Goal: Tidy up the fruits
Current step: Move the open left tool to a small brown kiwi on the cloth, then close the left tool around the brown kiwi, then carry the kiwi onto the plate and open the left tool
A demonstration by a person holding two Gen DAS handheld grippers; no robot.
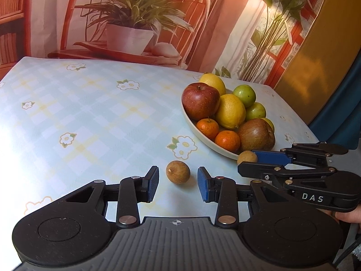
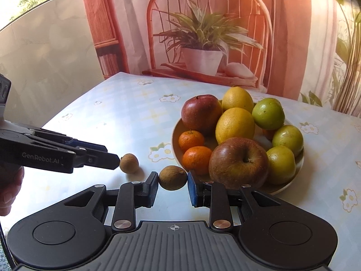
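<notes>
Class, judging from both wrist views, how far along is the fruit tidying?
Done: apples, lemons, oranges and green fruits already sit piled in the bowl. In hand: the right gripper is shut on one small brown fruit beside the bowl. Left: the other brown fruit lies on the table between the left gripper's open jaws, not gripped.

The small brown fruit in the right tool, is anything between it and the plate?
Nothing visible blocks it. The small brown fruit, pinched in the right tool, sits just before the plate; the tangerines crowd that near rim.
</notes>
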